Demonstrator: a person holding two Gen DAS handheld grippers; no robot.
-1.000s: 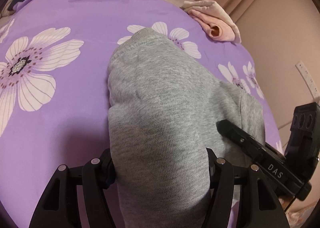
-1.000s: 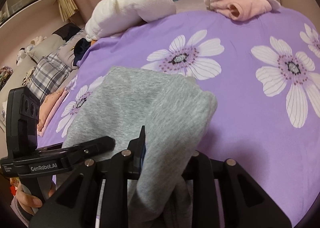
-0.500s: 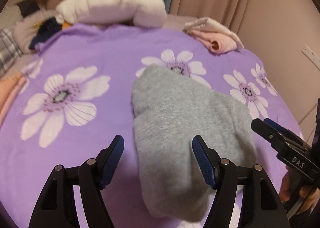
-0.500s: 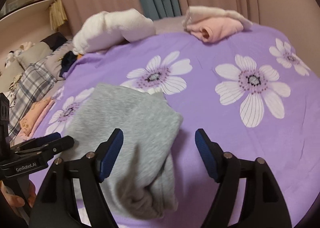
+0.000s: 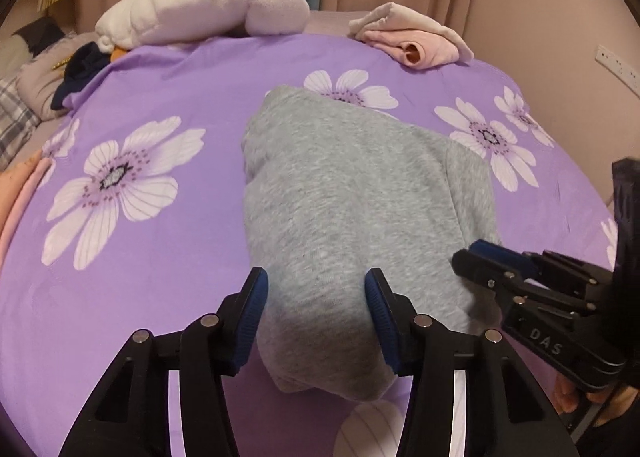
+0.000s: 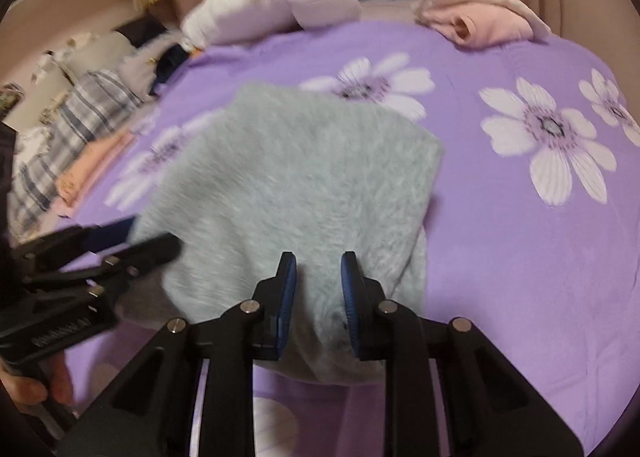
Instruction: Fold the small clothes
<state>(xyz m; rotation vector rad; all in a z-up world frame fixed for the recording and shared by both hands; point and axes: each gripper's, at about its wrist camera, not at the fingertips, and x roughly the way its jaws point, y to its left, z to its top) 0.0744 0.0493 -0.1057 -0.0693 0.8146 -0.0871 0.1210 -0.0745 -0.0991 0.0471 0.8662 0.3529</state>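
A folded grey garment (image 5: pixel 352 209) lies on the purple flowered bedsheet (image 5: pixel 168 81); it also shows in the right wrist view (image 6: pixel 296 185). My left gripper (image 5: pixel 316 293) is open, its blue pads on either side of the garment's near end, above it. My right gripper (image 6: pixel 318 273) is partly open with a narrow gap, over the garment's near edge, gripping nothing. The right gripper also shows in the left wrist view (image 5: pixel 500 269), and the left gripper shows in the right wrist view (image 6: pixel 132 241). The right wrist view is blurred by motion.
A white plush pillow (image 5: pixel 200 5) and a folded pink garment (image 5: pixel 412 41) lie at the far edge of the bed. Plaid and peach clothes (image 6: pixel 80 137) are piled at the left. A wall with a socket (image 5: pixel 612 65) is at the right.
Both grippers let go of the grey garment and drew back; it now lies folded on the bed. Since then both jaws have narrowed, the right one more, and moved back over its near edge.
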